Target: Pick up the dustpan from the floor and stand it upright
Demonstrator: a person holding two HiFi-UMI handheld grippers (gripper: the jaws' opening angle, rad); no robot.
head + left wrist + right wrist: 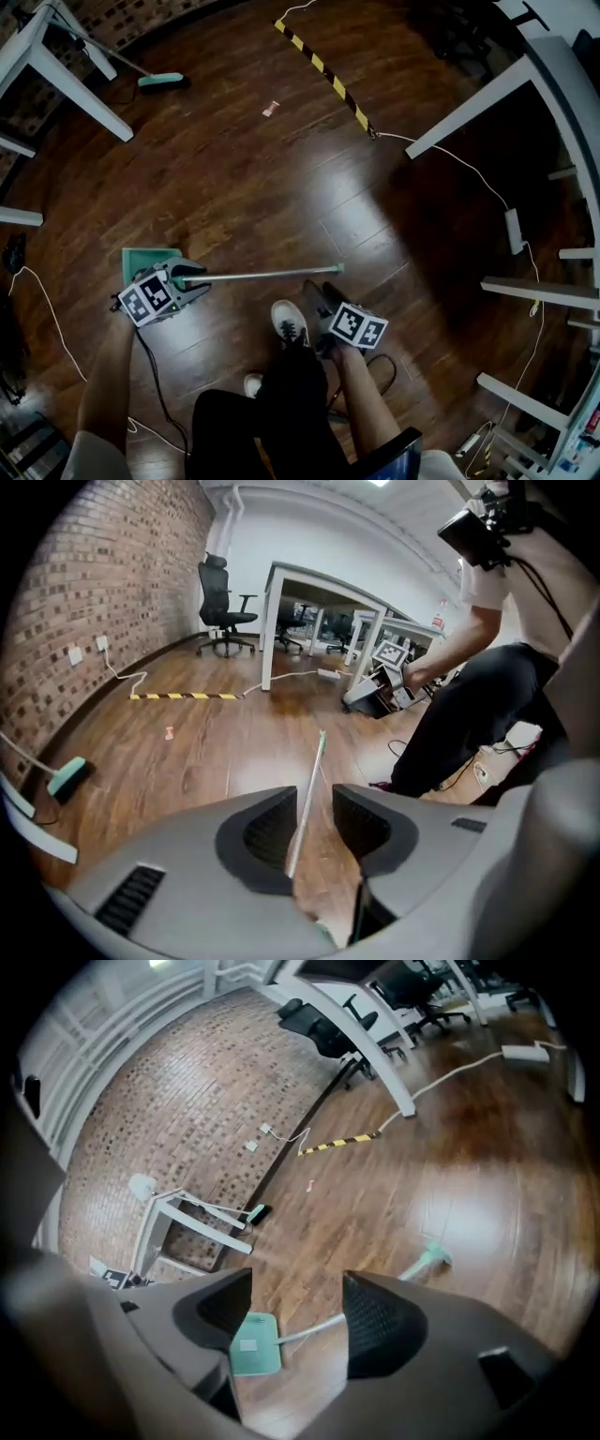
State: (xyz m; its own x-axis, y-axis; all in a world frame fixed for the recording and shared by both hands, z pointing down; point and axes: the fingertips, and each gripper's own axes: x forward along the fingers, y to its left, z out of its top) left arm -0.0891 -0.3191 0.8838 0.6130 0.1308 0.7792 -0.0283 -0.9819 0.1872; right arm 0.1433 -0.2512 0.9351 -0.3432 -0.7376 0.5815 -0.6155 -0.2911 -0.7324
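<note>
Currently the dustpan (150,260) lies flat on the floor (281,169), its long handle (262,274) running left-to-right from the green pan toward the person's shoe (289,321). The left gripper (192,281) is nearer, jaws parted and straddling the handle close to the pan end, not pinching it. The right gripper (323,295) hangs unclenched and empty just beside the handle tip.

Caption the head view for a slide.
Left gripper, jaws open, straddles the dustpan handle on the floor; right gripper hangs open nearby.
</note>
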